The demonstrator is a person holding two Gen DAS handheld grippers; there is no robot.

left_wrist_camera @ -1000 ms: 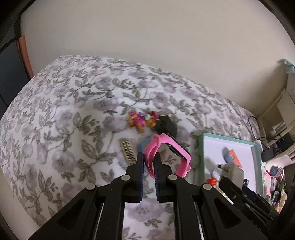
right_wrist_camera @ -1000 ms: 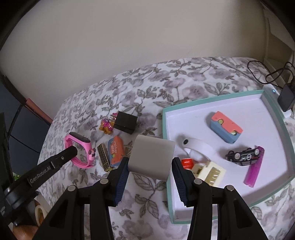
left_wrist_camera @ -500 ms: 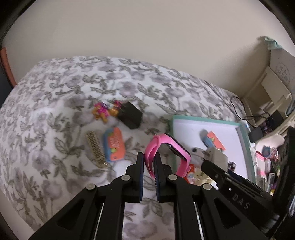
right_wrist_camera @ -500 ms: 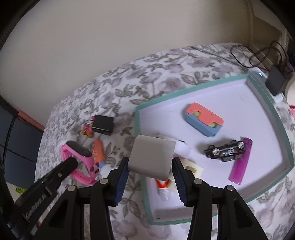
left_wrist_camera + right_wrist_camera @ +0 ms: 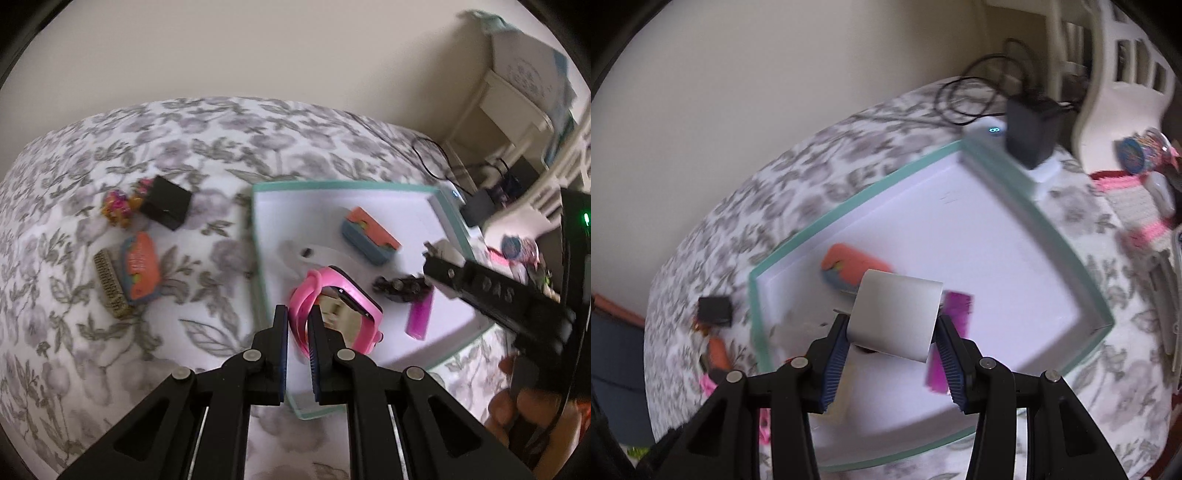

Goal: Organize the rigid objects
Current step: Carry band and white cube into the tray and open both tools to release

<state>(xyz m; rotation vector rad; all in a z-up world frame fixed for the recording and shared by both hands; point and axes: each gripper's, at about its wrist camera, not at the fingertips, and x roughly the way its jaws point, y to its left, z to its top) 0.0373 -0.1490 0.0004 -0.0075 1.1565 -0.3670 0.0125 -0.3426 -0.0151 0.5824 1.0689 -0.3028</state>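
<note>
1. The landmark was the teal-rimmed tray, which lay on the floral bedspread.
2. The left gripper was clenched on the strap of a pink smartwatch. The watch hung above the tray's near left corner, over the white tray floor.
3. The right gripper grasped a grey rectangular block, one pad against each side. The block was held above the tray's interior, near its left half.
4. Inside the tray lay a blue case with an orange lid toward the far side, a dark toy car near the right side, and a magenta comb-like piece just beside the car.
5. A white strap-like item lay inside the tray near its left wall.
6. Outside the tray, to its left, lay a black box, a small pink-and-yellow toy touching the box, an orange-and-blue item, and a tan ridged strip just beside it.
7. Beyond the tray's far right corner stood a black charger with cables.
8. A hand held the right gripper's handle at the right of the tray.
</note>
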